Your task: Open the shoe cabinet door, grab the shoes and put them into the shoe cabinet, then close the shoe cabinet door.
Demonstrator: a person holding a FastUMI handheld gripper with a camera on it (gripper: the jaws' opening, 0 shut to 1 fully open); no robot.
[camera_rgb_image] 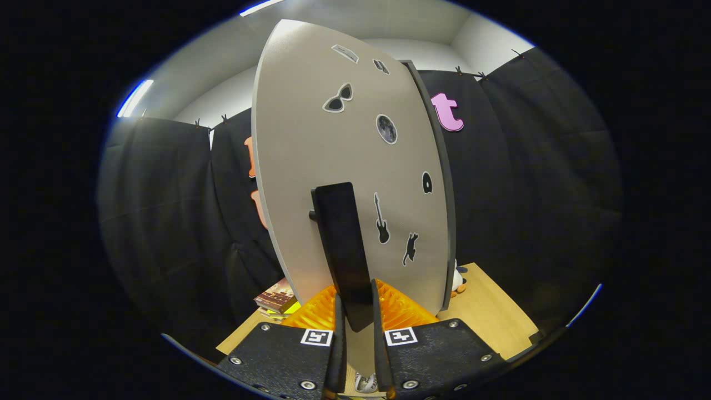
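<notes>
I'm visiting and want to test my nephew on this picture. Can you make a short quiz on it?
1. True or false: the gripper is shut on the black handle of the cabinet door.
2. Which sticker is on the door? A) guitar B) bicycle C) umbrella
3. Fill in: behind the door, to the left of the fingers, lies a stack of ____ on the wooden table.

Key: 1 true; both orange fingers press the handle's sides. 2 A, the guitar. 3 books.

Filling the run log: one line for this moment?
gripper: shut on black handle | cabinet door: swung partly open | shoes: not yet placed
</notes>
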